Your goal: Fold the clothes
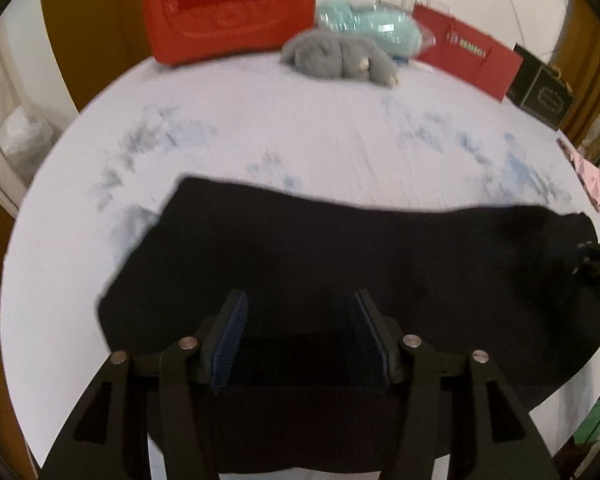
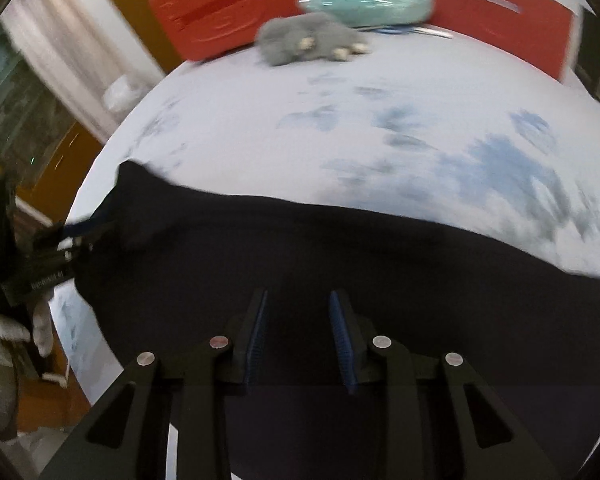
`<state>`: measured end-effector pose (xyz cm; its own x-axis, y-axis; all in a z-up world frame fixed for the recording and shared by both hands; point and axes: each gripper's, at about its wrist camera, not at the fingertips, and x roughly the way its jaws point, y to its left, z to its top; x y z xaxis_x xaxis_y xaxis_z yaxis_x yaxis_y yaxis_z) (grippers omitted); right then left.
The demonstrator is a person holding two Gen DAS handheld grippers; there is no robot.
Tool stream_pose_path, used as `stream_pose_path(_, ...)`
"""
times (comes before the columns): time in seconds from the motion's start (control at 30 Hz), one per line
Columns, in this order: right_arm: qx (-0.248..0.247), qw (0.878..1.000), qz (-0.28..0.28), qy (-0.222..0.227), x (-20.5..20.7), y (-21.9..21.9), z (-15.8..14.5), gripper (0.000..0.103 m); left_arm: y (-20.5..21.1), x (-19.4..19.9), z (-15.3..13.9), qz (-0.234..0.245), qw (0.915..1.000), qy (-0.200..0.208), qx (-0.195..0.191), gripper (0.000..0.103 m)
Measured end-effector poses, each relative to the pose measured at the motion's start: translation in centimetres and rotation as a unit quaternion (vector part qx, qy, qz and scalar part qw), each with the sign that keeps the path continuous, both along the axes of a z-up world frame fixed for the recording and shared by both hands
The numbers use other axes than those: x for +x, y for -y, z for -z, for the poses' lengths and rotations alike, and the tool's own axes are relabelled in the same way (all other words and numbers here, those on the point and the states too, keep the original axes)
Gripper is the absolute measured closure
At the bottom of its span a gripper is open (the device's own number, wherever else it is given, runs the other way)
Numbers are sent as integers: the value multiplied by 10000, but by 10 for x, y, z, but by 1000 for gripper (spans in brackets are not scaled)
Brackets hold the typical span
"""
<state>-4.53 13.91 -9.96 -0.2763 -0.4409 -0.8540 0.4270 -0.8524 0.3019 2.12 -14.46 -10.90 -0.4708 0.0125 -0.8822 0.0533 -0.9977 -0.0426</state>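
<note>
Clearly both my left gripper and right gripper gape wide, empty; the dark garment, low in frame, could bunch if I pinch unevenly.

Matt black cloth garment; fuzzy grey plush toy.

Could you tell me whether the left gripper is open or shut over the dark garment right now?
Open. The left gripper shows a wide gap between its blue-padded fingers, with the dark garment visible between them.
</note>
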Motion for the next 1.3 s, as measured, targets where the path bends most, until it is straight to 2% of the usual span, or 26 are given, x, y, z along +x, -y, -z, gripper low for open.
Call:
stream_pose_path(0.13, 293, 9989, 373, 17, 0, -33, 3, 70, -9, -2, 13, 84, 9998, 167, -55, 48)
stream_pose_path(0.2, 326, 9975, 607, 136, 2, -53, 6, 69, -14, 1, 15, 99, 9997, 99, -212, 46)
stream_pose_path(0.27, 346, 9978, 540, 138, -2, -68, 4, 67, -18, 3, 16, 93, 9993, 47, -350, 45)
stream_pose_path(0.43, 392, 9986, 326, 125, -13, -107, -2, 67, -21, -2, 15, -125, 9993, 115, -343, 42)
stream_pose_path(0.6, 438, 9989, 111, 112, -25, -146, -8, 67, -40, 0, 7, -760, 9959, 245, -425, 42)
stream_pose_path(0.67, 456, 9989, 25, 107, -29, -161, -10, 67, -63, 7, -1, -1008, 9945, 122, -248, 42)
stream_pose_path(0.8, 380, 9949, -938, -16, -54, -181, -5, 67, -131, 21, -7, -1528, 9882, -68, -106, 42)
stream_pose_path(0.97, 203, 9824, -1859, 51, -68, -204, 5, 67, -230, 31, -5, -2076, 9782, 83, 72, 42)
stream_pose_path(1.03, 274, 9759, -2166, 21, -67, -207, 8, 57, -261, 34, -4, -2159, 9762, 146, 156, 42)
stream_pose_path(1.07, 315, 9726, -2302, 45, -66, -207, 10, 42, -274, 36, -1, -2204, 9750, 188, 205, 42)
stream_pose_path(1.1, 359, 9690, -2442, 72, -65, -206, 13, 38, -287, 38, 1, -2238, 9740, 228, 255, 42)
stream_pose_path(1.23, 475, 9586, -2807, 11, -62, -205, 17, 37, -326, 40, 13, -2186, 9743, 332, 425, 40)
stream_pose_path(1.27, 459, 9579, -2835, 31, -62, -206, 17, 33, -335, 39, 14, -2220, 9741, 304, 292, 39)
stream_pose_path(1.3, 424, 9544, -2955, 15, -61, -208, 18, 23, -344, 39, 14, -2264, 9735, 280, 179, 37)
